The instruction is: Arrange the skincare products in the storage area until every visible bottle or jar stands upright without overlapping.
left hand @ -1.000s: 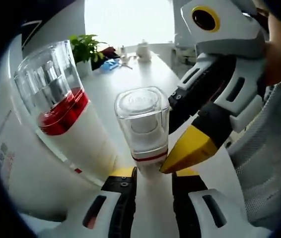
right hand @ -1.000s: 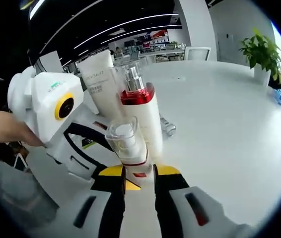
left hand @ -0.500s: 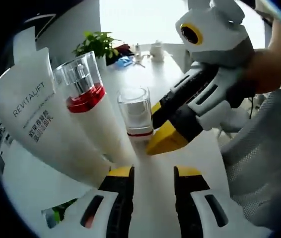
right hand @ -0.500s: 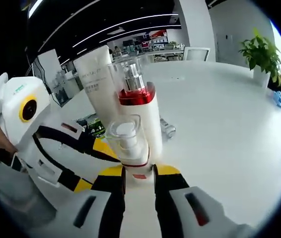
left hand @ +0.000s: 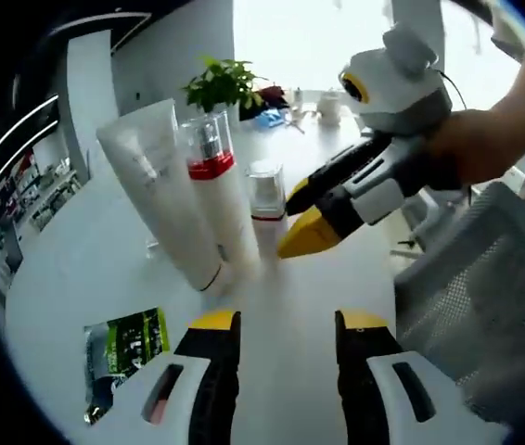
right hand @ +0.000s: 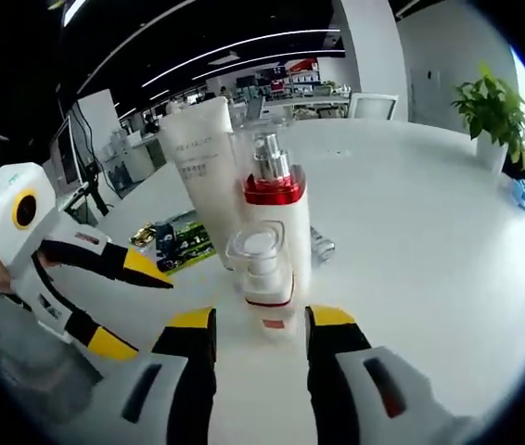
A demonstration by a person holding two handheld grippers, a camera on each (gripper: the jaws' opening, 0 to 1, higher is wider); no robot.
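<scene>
On white table (right hand: 411, 241), small bottle (right hand: 261, 273), red-collar pump bottle (right hand: 274, 218) & tube (right hand: 209, 176) are standing upright, close together. Left gripper (left hand: 281, 326) & right gripper (right hand: 259, 320) are both hovering w/ jaws apart, gripping nothing.

Small pump bottle (right hand: 261, 275): clear glossy plastic cap. Tube (left hand: 162, 201): matt white plastic. Table (right hand: 411, 250): smooth white.

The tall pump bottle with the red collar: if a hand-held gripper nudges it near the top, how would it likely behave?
The tall pump bottle stands upright on a narrow base for its height, so a high nudge would probably tip it. It stands close against the white tube and the small clear-capped bottle, so it might topple them too. Its glossy clear cap looks slippery.
</scene>
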